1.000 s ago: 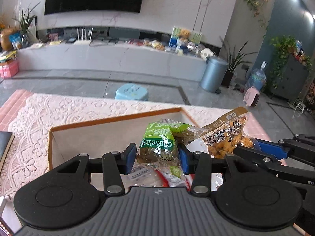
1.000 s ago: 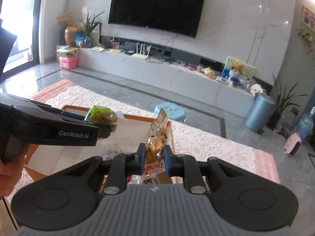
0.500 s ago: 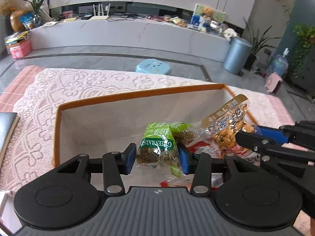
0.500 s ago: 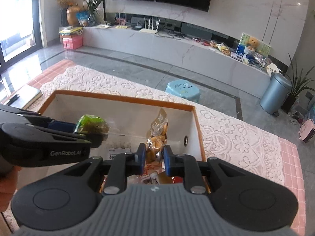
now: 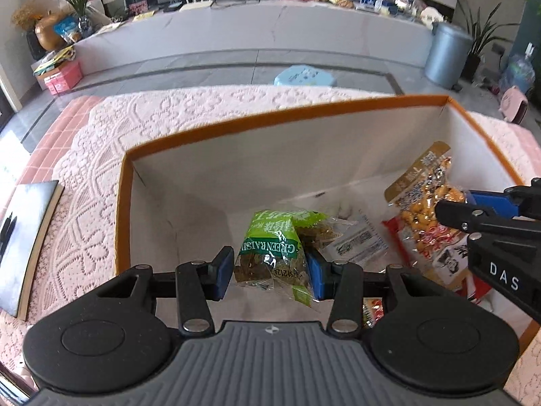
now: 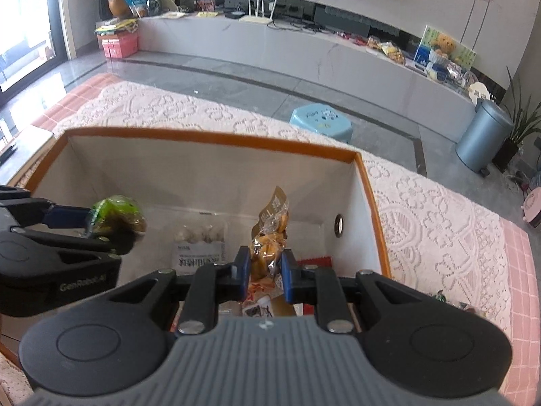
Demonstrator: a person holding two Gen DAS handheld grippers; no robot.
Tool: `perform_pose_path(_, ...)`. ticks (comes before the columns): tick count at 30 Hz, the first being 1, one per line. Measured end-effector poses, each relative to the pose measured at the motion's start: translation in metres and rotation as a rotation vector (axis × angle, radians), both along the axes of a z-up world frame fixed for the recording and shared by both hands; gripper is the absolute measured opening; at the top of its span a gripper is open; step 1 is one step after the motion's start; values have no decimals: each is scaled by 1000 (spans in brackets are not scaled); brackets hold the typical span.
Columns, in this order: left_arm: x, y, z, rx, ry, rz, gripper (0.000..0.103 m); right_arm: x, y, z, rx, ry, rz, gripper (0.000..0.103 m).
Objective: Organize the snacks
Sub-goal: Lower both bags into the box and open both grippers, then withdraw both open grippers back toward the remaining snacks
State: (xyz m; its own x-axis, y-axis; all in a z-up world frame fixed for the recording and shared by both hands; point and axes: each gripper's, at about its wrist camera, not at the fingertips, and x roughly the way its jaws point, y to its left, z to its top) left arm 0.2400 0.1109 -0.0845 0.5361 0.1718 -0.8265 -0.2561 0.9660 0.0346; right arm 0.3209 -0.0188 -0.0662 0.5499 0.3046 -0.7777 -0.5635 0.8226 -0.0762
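left gripper [image 5: 269,272] clamped green raisin packet [image 5: 270,250] above orange-rimmed box [image 5: 284,115] floor; right gripper [image 6: 265,272] clenched on peanut pouch [image 6: 270,233] near box's right wall | advice: lower both packets further before letting go

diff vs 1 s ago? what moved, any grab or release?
Both grippers have tipped down and sunk into the orange-rimmed box: the TV wall has slid out of view and the box floor now fills both views. No grab or release. The left gripper still clamps the green raisin packet; the right gripper still clamps the yellow snack packet.
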Motion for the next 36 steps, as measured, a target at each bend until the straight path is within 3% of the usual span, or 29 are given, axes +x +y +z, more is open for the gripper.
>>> perform_pose_path(8, 4, -2, -1, 4, 52, 5, 57, 4, 0, -9, -36, 3, -34, 19)
perform_pose_path(11, 0, -2, 2, -11, 22, -13, 68, 1, -1, -3, -31, -11, -34, 31)
perform_pose_path(13, -1, -3, 3, 0, 6, -25, 69, -2, -4, 2, -34, -27, -34, 36)
perform_pose_path(18, -22, -10, 16, 67, -118, -31, 78, -14, -14, 14, -32, -67, -51, 47)
perform_pose_path(22, -40, -9, 32, 51, -239, -8, 79, -29, -33, 29, 38, -97, -78, 64)
perform_pose_path(26, -53, -15, 51, 4, -345, 3, 79, -51, -53, 46, 130, -142, -94, 66)
perform_pose_path(29, -63, -27, 63, 32, -403, 5, 79, -72, -71, 56, 178, -176, -104, 67)
perform_pose_path(36, -89, -64, 78, -9, -466, -84, 79, -125, -118, 66, 280, -218, -180, 73)
